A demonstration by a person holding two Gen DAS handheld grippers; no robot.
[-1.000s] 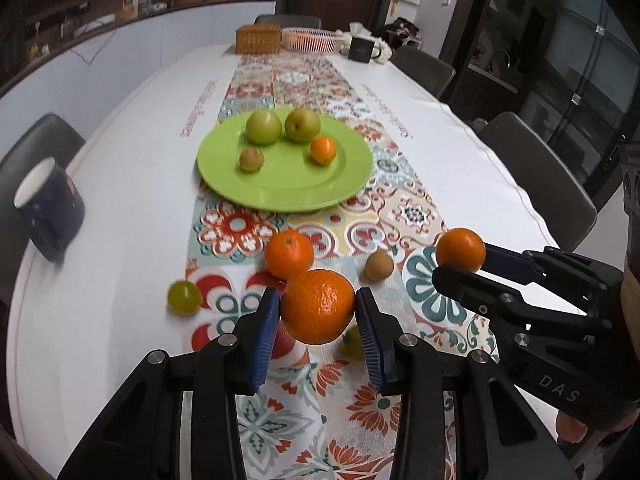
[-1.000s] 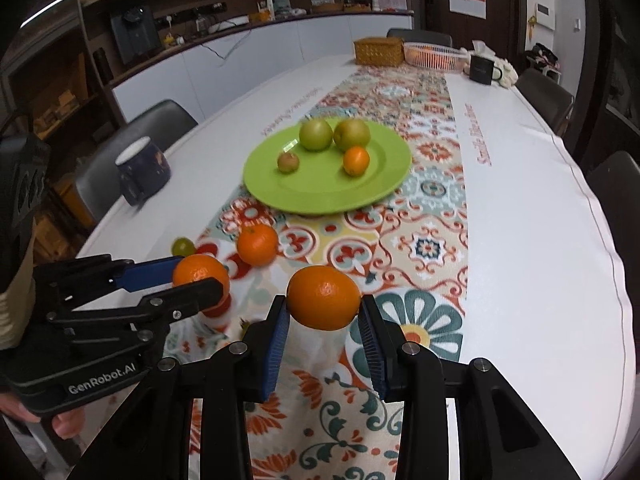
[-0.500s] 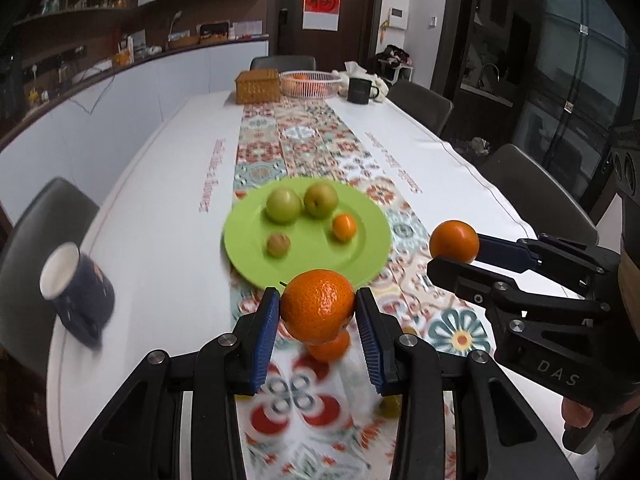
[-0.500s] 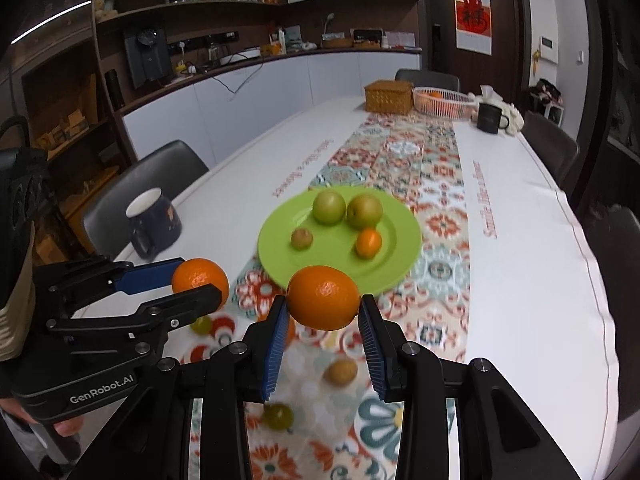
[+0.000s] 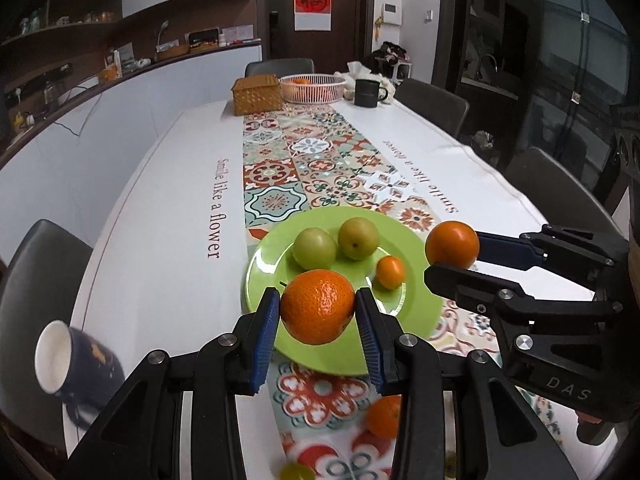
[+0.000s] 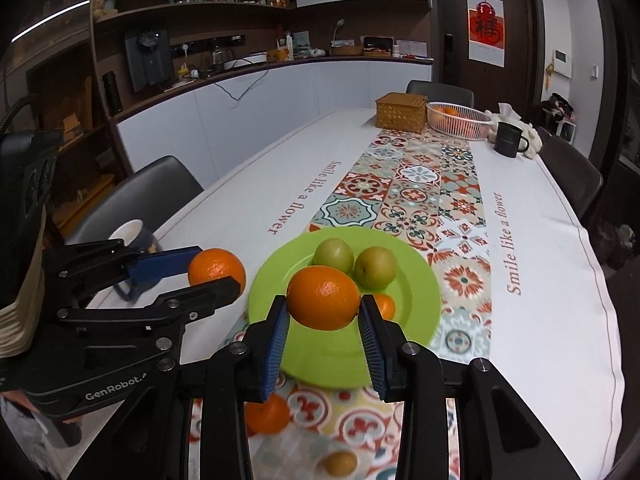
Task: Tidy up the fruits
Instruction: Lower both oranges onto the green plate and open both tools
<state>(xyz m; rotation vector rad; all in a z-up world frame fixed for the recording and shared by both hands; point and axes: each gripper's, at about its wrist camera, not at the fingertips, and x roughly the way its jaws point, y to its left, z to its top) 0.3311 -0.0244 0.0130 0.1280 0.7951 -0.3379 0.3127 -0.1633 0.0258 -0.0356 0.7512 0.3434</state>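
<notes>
**Both oranges now over the plate's near edge**

Your left claw (image 5: pixel 318 312) grips a dimpled orange (image 5: pixel 318 306); a second ago it hung over loose fruit on the worktop (image 5: pixel 160 240), now over the green plate (image 5: pixel 264 272). Your right claw (image 6: pixel 323 322) clamps a smooth orange (image 6: pixel 323 298) and has come forward likewise. Lowering and release look next; one orange (image 5: pixel 384 416) waits behind.

Left gripper (image 5: pixel 317 311) angled downward, jaws clamped on a load, right gripper (image 6: pixel 323 307) alongside, likewise clamped
</notes>
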